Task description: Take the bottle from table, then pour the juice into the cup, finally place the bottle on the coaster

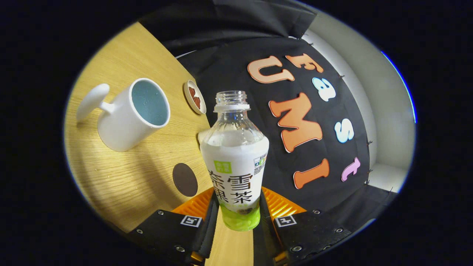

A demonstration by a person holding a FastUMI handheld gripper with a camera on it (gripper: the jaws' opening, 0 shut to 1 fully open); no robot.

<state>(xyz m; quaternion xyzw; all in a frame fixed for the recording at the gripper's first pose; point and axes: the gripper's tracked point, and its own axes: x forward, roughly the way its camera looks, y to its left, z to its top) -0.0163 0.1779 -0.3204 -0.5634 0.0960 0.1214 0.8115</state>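
My gripper (236, 216) is shut on an uncapped clear bottle (235, 159) with a white and green label, both fingers pressing its lower body. The whole view is tilted, and the bottle is held off the wooden table (125, 177). A white cup (129, 114) with a long handle and a pale blue inside stands on the table beyond the fingers, to the left of the bottle's neck. A dark round coaster (184, 179) lies flat on the table just left of the bottle, near the left finger.
A small white dish (194, 96) with reddish pieces sits by the table's far edge, between the cup and the bottle's neck. Black cloth hangs behind the table. A pale wall (384, 111) lies past the cloth to the right.
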